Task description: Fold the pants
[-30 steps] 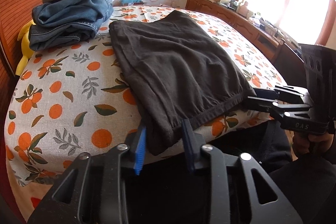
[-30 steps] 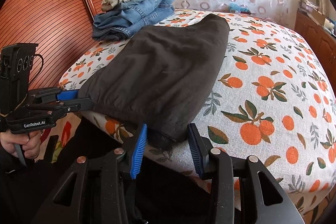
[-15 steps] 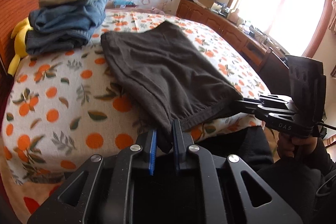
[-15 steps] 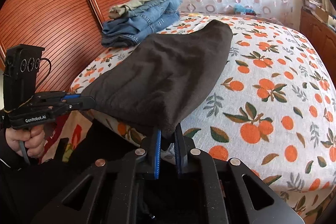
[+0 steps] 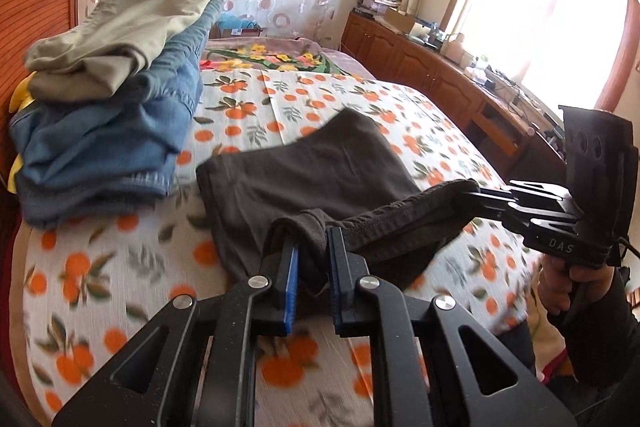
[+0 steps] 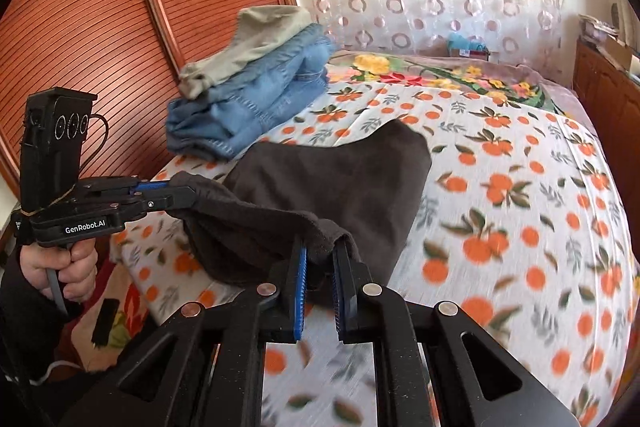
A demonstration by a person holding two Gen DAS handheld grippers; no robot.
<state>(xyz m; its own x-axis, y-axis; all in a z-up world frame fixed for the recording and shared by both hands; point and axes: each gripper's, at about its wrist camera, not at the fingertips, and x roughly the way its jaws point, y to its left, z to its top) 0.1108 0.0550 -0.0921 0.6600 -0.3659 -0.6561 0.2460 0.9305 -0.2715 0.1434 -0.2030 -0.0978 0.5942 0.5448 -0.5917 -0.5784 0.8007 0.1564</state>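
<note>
Here, an orange-print bedspread (image 5: 100, 267) is covered partly by dark pants (image 5: 320, 163), whose near edge is lifted off it. One corner is clamped in the left gripper (image 5: 312, 259), the other in the right gripper (image 6: 320, 267), both nearly closed on fabric.

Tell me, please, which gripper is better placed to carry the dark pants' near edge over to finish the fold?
Neither alone: left gripper and right gripper each clamp one near corner of the dark pants, edge lifted between them, so both should likely carry it together.
</note>
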